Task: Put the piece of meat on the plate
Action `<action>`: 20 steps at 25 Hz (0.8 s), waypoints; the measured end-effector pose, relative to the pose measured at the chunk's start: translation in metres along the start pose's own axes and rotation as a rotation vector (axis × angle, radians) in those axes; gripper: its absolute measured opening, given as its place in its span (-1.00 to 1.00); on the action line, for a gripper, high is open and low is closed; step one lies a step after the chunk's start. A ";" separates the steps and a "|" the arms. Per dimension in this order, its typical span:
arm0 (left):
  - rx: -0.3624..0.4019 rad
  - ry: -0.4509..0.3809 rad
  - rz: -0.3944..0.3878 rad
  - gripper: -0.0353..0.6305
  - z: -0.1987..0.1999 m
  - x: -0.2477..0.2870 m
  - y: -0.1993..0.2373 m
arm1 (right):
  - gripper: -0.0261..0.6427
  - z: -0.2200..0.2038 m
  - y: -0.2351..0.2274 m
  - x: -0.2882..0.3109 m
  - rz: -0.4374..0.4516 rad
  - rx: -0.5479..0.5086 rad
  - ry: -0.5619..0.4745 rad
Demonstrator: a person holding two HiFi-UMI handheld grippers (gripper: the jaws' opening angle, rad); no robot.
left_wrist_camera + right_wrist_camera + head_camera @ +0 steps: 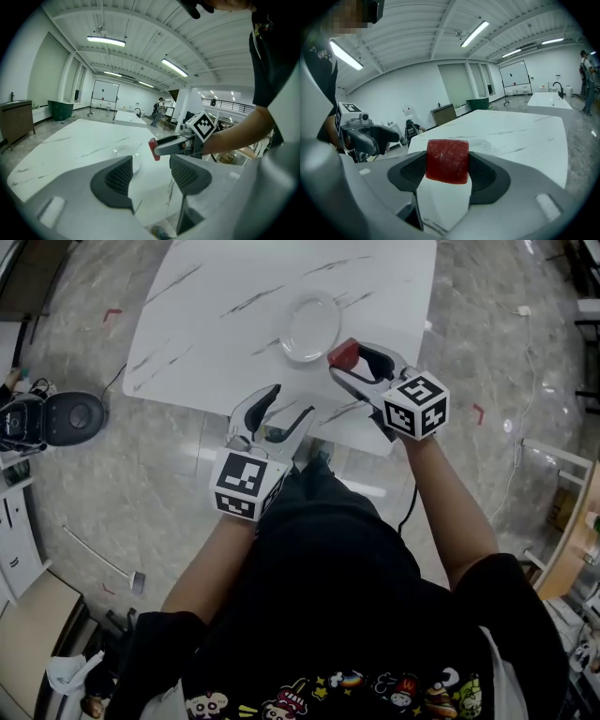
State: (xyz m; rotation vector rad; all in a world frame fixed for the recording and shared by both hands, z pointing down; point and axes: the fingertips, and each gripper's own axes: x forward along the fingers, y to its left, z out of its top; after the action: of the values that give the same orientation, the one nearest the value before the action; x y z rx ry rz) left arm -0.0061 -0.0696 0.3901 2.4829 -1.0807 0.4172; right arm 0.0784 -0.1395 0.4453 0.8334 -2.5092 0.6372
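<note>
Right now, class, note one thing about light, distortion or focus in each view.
Head view: even light, glints on the floor, pale plate barely stands out from the white table. Left gripper view: wide-angle bend curves the ceiling beams; corners go black. Right gripper view: same bend; meat sharp, strip light glaring above.

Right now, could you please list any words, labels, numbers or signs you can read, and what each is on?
No words or numbers are readable.
Cubes on the left gripper and right gripper: black-and-white square markers, no letters.
Shirt: cartoon prints, too small to read.
</note>
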 end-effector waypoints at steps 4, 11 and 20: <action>-0.033 -0.003 0.010 0.22 -0.002 0.001 0.016 | -0.03 -0.001 -0.016 0.026 0.000 -0.045 0.073; -0.106 0.010 0.023 0.22 -0.025 0.012 0.069 | -0.03 -0.022 -0.044 0.097 0.019 -0.073 0.206; -0.143 0.012 0.039 0.22 -0.032 0.019 0.087 | -0.03 -0.028 -0.052 0.132 0.058 -0.186 0.322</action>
State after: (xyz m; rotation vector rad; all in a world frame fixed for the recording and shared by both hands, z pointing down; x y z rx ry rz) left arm -0.0622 -0.1202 0.4468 2.3347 -1.1161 0.3525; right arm 0.0222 -0.2202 0.5512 0.5444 -2.2631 0.5013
